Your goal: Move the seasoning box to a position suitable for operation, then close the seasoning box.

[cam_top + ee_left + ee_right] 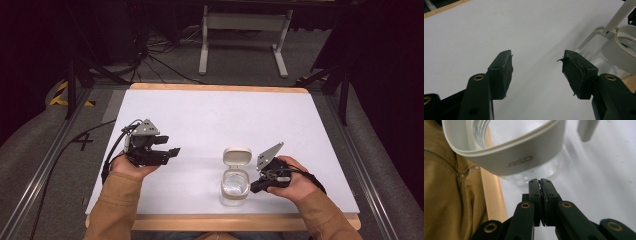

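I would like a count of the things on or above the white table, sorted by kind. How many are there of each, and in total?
Clear jar with its cream flip lid open: 1
Black hand-held grippers: 2, the left gripper open, the right gripper shut beside the jar
Total: 3

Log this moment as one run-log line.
left gripper: open, nothing between jaws | right gripper: shut, tips close beside jar, nothing held | lid: flipped open | table
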